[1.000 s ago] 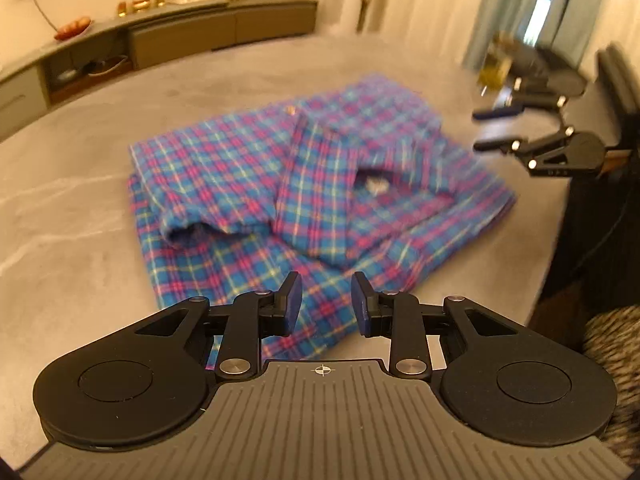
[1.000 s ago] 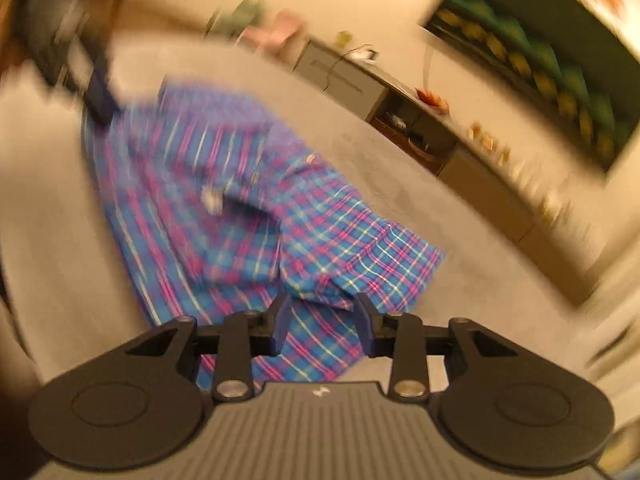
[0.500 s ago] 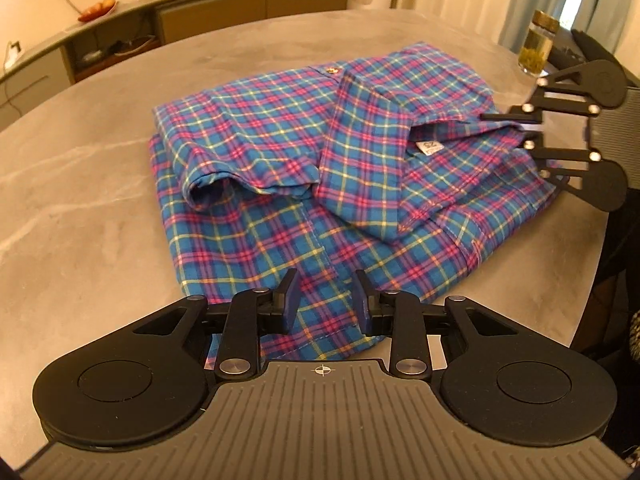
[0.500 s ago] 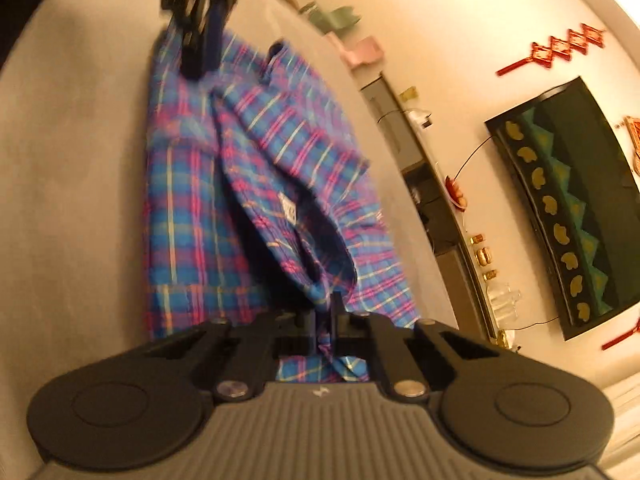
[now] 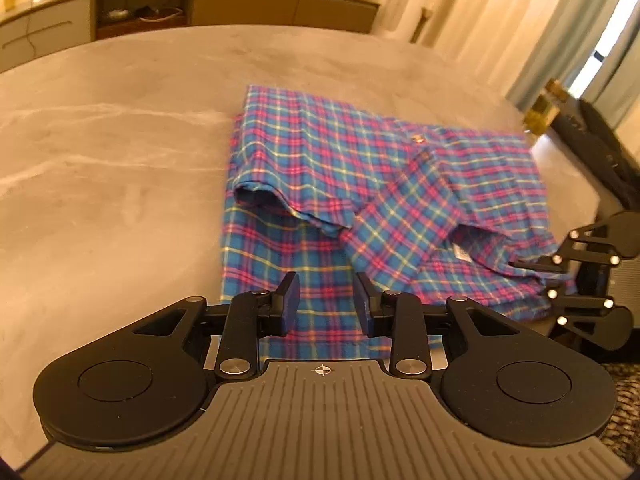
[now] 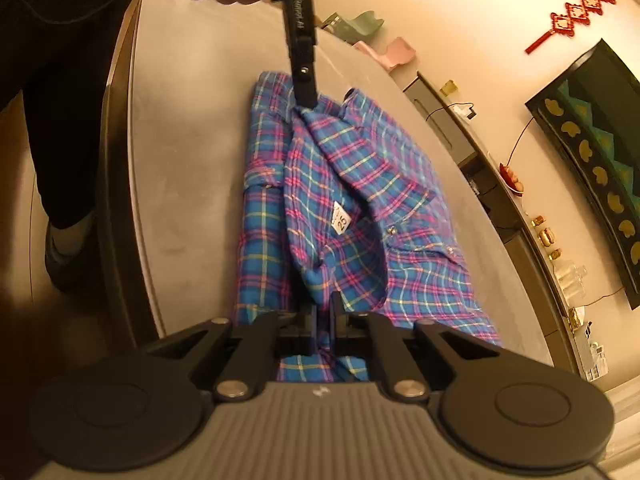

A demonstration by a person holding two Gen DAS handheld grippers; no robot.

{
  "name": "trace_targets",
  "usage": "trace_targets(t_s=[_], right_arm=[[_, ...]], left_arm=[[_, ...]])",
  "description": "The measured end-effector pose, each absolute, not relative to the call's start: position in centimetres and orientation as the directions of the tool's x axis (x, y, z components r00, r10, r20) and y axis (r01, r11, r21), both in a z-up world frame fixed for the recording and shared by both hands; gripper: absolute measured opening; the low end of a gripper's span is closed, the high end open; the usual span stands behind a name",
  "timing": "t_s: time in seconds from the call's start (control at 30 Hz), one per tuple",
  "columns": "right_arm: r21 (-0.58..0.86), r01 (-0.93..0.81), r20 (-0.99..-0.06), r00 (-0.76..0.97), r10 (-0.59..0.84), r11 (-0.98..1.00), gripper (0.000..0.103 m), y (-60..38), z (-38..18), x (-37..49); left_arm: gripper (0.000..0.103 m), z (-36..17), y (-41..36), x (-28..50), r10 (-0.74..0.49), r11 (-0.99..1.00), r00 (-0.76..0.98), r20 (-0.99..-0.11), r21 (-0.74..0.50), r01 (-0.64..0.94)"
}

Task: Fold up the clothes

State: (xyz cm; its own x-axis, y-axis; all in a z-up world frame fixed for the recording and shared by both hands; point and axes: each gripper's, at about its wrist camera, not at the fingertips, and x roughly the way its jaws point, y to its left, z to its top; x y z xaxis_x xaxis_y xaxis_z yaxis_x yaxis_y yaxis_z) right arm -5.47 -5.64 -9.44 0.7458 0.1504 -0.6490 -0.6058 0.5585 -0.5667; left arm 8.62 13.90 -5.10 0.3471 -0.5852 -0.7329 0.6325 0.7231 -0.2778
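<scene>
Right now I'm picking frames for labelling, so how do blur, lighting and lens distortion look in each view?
Left wrist view: blue-and-pink plaid shirt slightly motion-blurred, grey marbled table edge bowed by fisheye. Right wrist view: white size tag sharp and readable, room warm orange, dark at left.

A: Both views carry a warm, yellow-orange indoor cast. In the left wrist view, daylight comes through the curtains (image 5: 532, 28) at the upper right, washing them pale.

B: Any glare?

A: A soft sheen on the grey surface (image 5: 120, 168), left of centre. The shirt (image 5: 360, 184) is slightly smeared there, its checks soft, while the tool (image 5: 326, 306) at the bottom stays crisp.

B: And the right wrist view?

A: Dimmer. The left edge falls into deep shadow, nearly black. The wall (image 6: 460, 16) at the upper right is evenly lit. Fisheye bending curves the surface's rim and the cabinet (image 6: 500, 216) lines strongly toward the frame edges.
</scene>
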Motion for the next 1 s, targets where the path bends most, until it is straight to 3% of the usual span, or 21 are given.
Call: trace_targets(t_s=[0.13,0.3,0.37,0.53,0.6,0.63,0.7,0.8,0.87,1.0], right_arm=[[-0.548,-0.589,-0.625,0.76,0.179,0.594,0.005,-5.9,-7.7,-6.4],[-0.448,-0.678,-0.705,0.668,0.235,0.583,0.006,-6.2,-8.7,-7.3],[-0.381,-0.694,-0.719,0.638,0.277,0.611,0.011,-7.2,-8.0,-7.1],[-0.142,-0.686,-0.687,0.587,0.428,0.713,0.027,-11.4,-3.0,-5.6],[-0.059,-0.643,-0.649,0.606,0.46,0.763,0.028,-14.1,-0.8,-4.2],[-0.061,-0.609,-0.647,0.627,0.434,0.791,0.028,-15.2,-0.5,-3.3],[-0.093,-0.546,-0.657,0.662,0.361,0.832,0.028,-17.0,-0.6,-1.4],[-0.196,-0.456,-0.714,0.673,0.192,0.868,0.028,-18.5,-3.3,1.7],[-0.252,-0.398,-0.747,0.66,0.085,0.882,0.028,-19.1,-5.3,3.2],[-0.239,-0.396,-0.788,0.612,0.061,0.887,0.028,-18.8,-6.3,2.7]], left_arm=[[0.031,-5.3,13.3,7.9,-0.561,0.714,0.358,-0.747,-0.217,0.666],[0.031,-6.4,12.5,8.0,-0.514,0.72,0.357,-0.78,-0.166,0.673],[0.031,-6.1,12.6,8.0,-0.514,0.724,0.375,-0.772,-0.156,0.672],[0.033,-2.8,14.9,6.2,-0.616,0.699,0.439,-0.655,-0.196,0.688],[0.041,-1.9,15.4,4.8,-0.678,0.65,0.412,-0.609,-0.234,0.723],[0.047,-1.9,15.2,4.1,-0.703,0.613,0.371,-0.607,-0.253,0.748],[0.047,-2.6,13.8,2.8,-0.732,0.52,0.252,-0.633,-0.28,0.807],[0.047,-4.5,10.8,1.1,-0.677,0.408,0.133,-0.724,-0.219,0.886],[0.046,-6.0,9.6,1.2,-0.623,0.405,0.112,-0.774,-0.197,0.893],[0.036,-6.5,9.2,4.6,-0.579,0.485,0.165,-0.798,-0.175,0.857]])
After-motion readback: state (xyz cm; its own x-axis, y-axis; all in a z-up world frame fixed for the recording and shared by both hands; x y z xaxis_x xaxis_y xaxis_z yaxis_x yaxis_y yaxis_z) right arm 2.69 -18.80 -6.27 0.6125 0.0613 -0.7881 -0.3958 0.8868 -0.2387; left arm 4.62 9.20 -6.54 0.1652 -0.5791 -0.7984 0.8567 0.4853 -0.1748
